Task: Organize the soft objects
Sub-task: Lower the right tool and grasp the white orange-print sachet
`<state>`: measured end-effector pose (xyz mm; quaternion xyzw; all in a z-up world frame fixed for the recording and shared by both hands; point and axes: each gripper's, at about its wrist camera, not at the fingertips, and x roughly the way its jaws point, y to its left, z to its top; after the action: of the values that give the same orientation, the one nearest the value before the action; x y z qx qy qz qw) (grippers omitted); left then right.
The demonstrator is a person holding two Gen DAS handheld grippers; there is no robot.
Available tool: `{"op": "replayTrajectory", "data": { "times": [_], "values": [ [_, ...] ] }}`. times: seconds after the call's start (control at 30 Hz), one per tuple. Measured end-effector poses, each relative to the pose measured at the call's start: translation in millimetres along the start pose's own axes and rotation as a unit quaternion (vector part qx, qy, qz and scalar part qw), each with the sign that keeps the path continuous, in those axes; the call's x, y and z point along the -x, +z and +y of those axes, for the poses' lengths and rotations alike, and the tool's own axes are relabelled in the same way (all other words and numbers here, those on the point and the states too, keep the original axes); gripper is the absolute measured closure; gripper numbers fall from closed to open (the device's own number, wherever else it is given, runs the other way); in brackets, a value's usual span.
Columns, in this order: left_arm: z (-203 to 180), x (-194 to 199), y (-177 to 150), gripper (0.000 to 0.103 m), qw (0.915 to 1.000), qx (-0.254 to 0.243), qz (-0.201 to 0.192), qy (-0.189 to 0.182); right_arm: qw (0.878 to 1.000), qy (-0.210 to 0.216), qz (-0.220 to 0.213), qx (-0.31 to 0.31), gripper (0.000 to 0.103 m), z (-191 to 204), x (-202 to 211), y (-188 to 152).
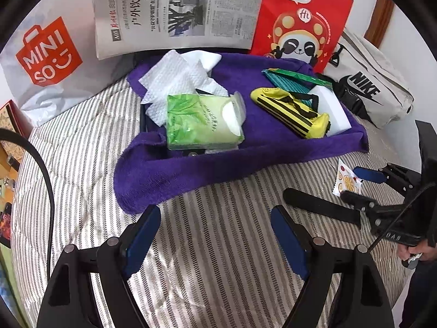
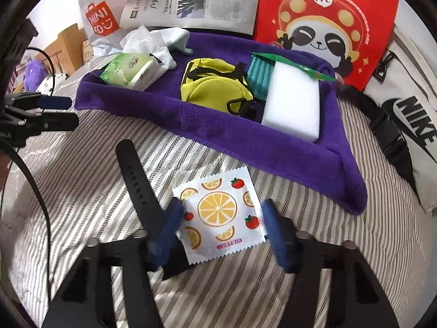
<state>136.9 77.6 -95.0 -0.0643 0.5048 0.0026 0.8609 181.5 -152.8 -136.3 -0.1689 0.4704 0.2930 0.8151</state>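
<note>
Your right gripper (image 2: 221,227) sits low over the fruit-print sachet (image 2: 218,216), jaws either side of it. Left pad looks to be touching the sachet's edge, right pad just beside the other edge w/ a sliver of gap, so call it straddling, not yet a firm pinch. Coming in across the flat width makes sense: packet's thin & lies flat on the striped bedspread (image 2: 82,164), so the edges are the only purchase.

Your left gripper (image 1: 215,235) hangs spread wide over bare stripes, nothing between the pads, just short of the purple towel (image 1: 191,169). Prob parked there to keep clear of the right side.

The black strap (image 2: 136,175) lies right beside the sachet, under your left finger, so watch you don't snag it too.

The towel acts as the collecting spot: tissue pack (image 1: 202,120), yellow pouch (image 1: 292,112), white sponge block (image 2: 292,109) & loose paper towels (image 1: 174,82) already on it.

View diffs: the right cam alone shows the sachet's full face & pad contact; the left cam sees it only edge-on. The left cam shows the right gripper from the side, plus your hand (image 1: 412,254) on its grip.
</note>
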Motion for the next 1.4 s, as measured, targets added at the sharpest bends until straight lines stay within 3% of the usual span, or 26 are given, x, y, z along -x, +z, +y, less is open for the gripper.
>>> {"op": "replayTrajectory", "data": {
  "times": [0.13, 0.23, 0.57, 0.7, 0.77, 0.8, 0.87, 1.0, 1.1, 1.2, 1.27, 1.3, 1.4],
  "values": [
    [-4, 1, -2, 0.021, 1.0000, -0.003, 0.000, -0.001, 0.999, 0.028, 0.008, -0.026, 0.062, -4, 3, -1],
    [-4, 0, -4, 0.021, 1.0000, -0.002, 0.003, -0.003, 1.000, 0.012, 0.011, -0.008, 0.062, 4, 2, -2],
    [-2, 7, -6, 0.021, 1.0000, -0.004, 0.000, -0.006, 0.999, -0.042, 0.011, 0.023, 0.018, 4, -3, 0],
    [1, 13, -3, 0.021, 0.9998, 0.002, -0.009, -0.016, 1.000, -0.025, 0.007, 0.001, 0.012, -13, -12, 0],
    [1, 15, -3, 0.021, 0.9998, 0.003, -0.010, -0.015, 0.999, 0.002, 0.009, -0.031, 0.029, -24, -15, 0],
    [1, 15, -4, 0.021, 0.9999, 0.001, -0.009, -0.014, 1.000, -0.007, 0.003, -0.030, 0.036, -24, -14, -1],
    [0, 14, -5, 0.021, 0.9999, 0.000, -0.007, -0.012, 1.000, -0.004, 0.001, -0.020, 0.063, -19, -8, -2],
    [-2, 9, -7, 0.021, 0.9999, 0.003, 0.001, -0.015, 0.999, -0.001, 0.011, -0.031, 0.082, -18, 1, -8],
    [-6, 8, -10, 0.021, 0.9999, 0.000, 0.005, -0.016, 0.998, 0.023, 0.019, -0.047, 0.084, -21, 6, -14],
    [-9, 8, -11, 0.021, 0.9999, -0.004, 0.007, -0.015, 0.998, 0.033, 0.024, -0.052, 0.072, -22, 9, -18],
    [-10, 9, -12, 0.021, 0.9998, -0.005, 0.008, -0.015, 0.999, 0.016, 0.027, -0.043, 0.043, -20, 10, -18],
    [-10, 10, -11, 0.021, 0.9998, -0.005, 0.007, -0.015, 0.999, 0.008, 0.029, -0.040, 0.038, -19, 11, -18],
    [-10, 11, -11, 0.021, 0.9999, -0.006, 0.007, -0.013, 0.999, 0.002, 0.030, -0.029, 0.037, -17, 10, -19]
  ]
}}
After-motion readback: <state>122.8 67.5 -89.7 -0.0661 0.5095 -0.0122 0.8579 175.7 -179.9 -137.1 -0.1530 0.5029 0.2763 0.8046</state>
